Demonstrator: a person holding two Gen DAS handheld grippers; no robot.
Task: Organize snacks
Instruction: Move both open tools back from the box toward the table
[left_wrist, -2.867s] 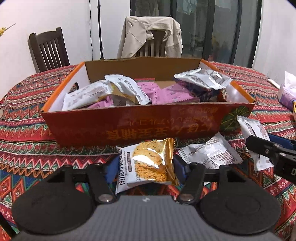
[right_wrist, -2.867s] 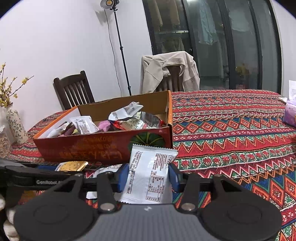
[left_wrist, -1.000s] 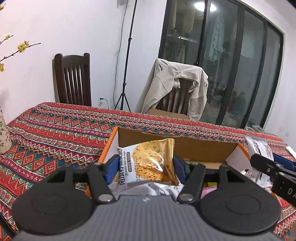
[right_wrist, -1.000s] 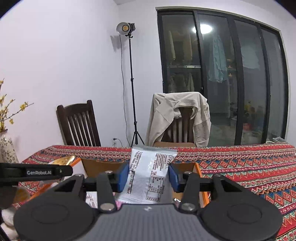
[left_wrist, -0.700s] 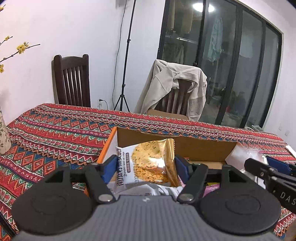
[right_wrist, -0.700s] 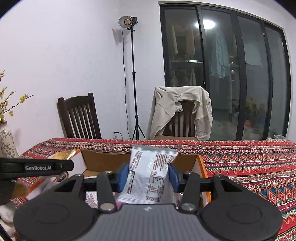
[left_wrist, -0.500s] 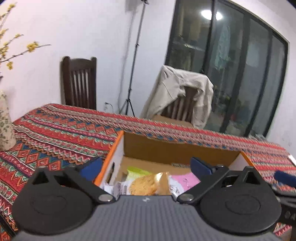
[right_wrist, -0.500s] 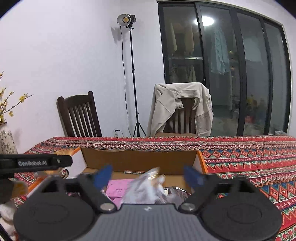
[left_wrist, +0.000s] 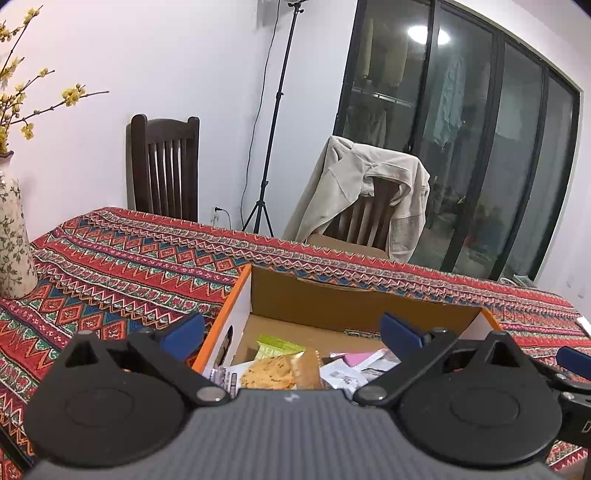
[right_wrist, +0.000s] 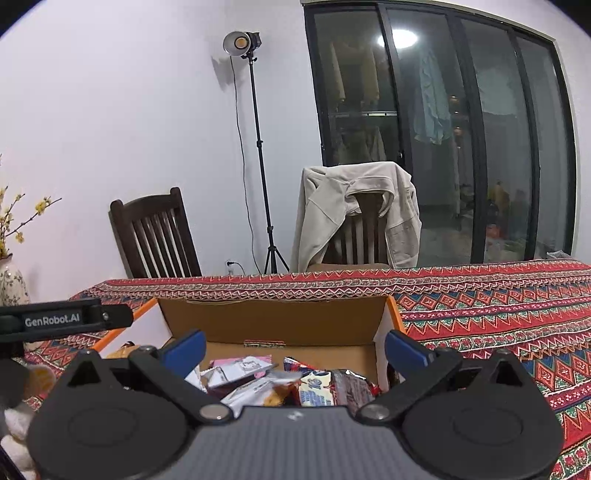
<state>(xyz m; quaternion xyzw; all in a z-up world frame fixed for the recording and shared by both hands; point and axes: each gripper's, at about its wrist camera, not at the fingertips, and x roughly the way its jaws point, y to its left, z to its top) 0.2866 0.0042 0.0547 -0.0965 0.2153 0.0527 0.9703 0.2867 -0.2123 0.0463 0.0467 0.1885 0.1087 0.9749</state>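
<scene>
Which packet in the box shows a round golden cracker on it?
The gold-edged packet at the left end of the cardboard box, just in front of a green packet; the pink packet and white packet beside it show no cracker.

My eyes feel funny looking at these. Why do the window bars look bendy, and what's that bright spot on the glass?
Both wrist views use fisheye lenses, bending the window frame near the edges; the bright spot in the right wrist view is a ceiling light reflecting in dark glass.
</scene>
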